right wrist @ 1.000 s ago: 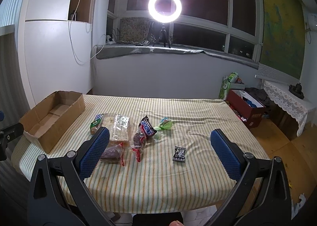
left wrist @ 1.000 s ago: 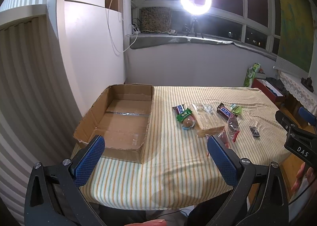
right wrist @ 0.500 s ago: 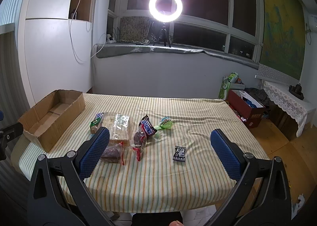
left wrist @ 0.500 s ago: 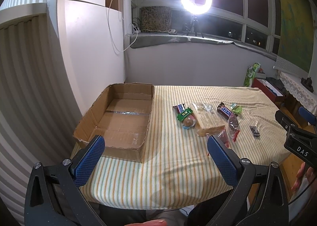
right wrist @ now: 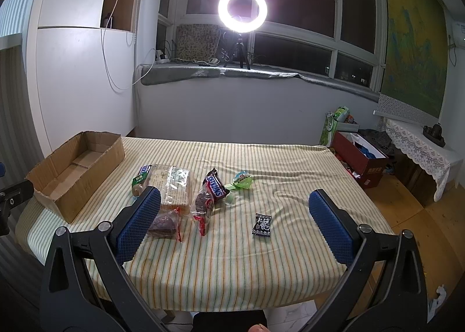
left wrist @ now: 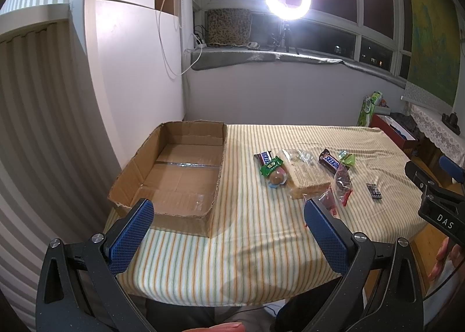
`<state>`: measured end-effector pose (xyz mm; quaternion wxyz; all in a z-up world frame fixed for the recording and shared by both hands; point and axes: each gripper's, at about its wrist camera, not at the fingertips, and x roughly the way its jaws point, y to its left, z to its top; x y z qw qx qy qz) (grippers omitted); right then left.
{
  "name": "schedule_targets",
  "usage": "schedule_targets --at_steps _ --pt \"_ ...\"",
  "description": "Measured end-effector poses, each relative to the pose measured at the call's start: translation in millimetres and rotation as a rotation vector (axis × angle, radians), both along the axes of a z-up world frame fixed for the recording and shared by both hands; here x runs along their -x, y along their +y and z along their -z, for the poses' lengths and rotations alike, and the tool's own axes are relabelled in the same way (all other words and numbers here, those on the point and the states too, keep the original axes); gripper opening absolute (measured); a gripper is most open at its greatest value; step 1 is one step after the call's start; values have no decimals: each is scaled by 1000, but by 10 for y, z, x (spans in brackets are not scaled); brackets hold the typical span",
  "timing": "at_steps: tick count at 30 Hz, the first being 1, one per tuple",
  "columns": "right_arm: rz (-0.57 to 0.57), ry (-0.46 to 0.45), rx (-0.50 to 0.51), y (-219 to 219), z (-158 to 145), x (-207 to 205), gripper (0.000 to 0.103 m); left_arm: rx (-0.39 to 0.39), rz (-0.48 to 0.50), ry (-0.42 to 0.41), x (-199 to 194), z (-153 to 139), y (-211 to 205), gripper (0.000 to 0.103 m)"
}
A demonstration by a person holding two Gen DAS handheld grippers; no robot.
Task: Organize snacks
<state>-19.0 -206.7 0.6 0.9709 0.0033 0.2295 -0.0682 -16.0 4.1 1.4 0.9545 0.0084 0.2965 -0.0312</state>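
The left gripper (left wrist: 228, 215) hangs above the near edge of the table (left wrist: 247, 259) with its two blue-padded fingers (left wrist: 130, 233) spread wide; nothing sits between them and they touch nothing. The right gripper (right wrist: 234, 210) is spread just as wide over the near edge of the table (right wrist: 290, 268), also empty and clear of the cloth.

Taking the cardboard box (left wrist: 171, 175) as the landmark: it lies open-topped at the table's left end, and the left gripper's left pad shows in front of its near wall. All the snacks lie to the right of the box, apart from it. Nearest the box are a Snickers bar (left wrist: 264, 157), a green-wrapped candy (left wrist: 271, 166) and a round brown sweet (left wrist: 277, 178), bunched together. Just right of them lies a large clear-wrapped wafer pack (left wrist: 305, 173). Further right is a second Snickers bar (right wrist: 215, 185) with a green wrapper (right wrist: 242, 180) beside it, then two clear bags of dark red snacks (right wrist: 203, 207), one (right wrist: 164, 223) partly hidden behind the right gripper's left pad. Furthest from the box, alone, lies a small black packet (right wrist: 262, 224), between the right gripper's pads in that view.
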Motion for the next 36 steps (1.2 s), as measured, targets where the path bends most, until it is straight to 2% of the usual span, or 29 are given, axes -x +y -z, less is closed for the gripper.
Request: schedule_targets --at_steps 36 --pt "-1 2 3 5 -5 -3 103 -11 7 -4 31 -28 -12 102"
